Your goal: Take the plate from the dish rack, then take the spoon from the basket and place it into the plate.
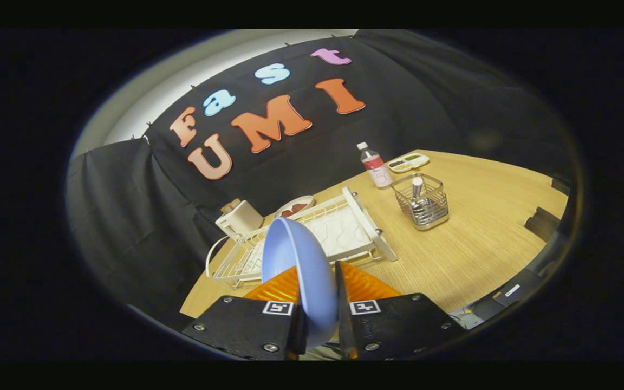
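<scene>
A light blue plate stands on edge between my two fingers, and my gripper is shut on its rim. The plate is lifted above the near end of the white dish rack, which lies just beyond the fingers on the wooden table. Further off, past the rack, stands a wire basket with a metal spoon handle sticking up out of it. The plate hides part of the rack behind it.
A clear bottle with a red label and a small white sectioned tray sit beyond the basket. A white toaster-like box and a small dish with brown food stand behind the rack. Dark blocks lie at the table's far side.
</scene>
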Demonstrator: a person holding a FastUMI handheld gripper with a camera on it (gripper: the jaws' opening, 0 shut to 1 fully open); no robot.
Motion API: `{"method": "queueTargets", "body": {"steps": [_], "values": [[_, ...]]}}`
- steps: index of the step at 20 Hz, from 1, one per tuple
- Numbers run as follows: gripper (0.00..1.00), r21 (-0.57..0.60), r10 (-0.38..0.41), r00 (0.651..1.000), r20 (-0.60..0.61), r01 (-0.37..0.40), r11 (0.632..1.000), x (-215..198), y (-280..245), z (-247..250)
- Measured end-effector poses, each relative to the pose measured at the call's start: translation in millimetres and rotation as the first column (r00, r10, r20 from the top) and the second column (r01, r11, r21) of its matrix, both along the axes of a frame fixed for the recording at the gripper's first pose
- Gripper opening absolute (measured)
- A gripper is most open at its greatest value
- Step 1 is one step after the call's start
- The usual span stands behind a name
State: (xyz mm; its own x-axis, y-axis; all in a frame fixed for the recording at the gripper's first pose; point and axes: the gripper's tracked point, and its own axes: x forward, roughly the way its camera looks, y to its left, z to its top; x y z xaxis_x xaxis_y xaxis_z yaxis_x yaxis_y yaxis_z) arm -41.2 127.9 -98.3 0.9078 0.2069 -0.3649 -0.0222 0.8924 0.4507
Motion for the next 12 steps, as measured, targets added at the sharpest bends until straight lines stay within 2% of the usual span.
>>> {"method": "queueTargets", "body": {"steps": [7,12], "values": [[0.24,0.072,-0.018,0.994,-0.107,0.026,0.997,-9.3,-2.9,-48.0],[0.24,0.102,-0.019,0.99,-0.142,0.034,0.994,-8.0,-4.8,-61.8]]}}
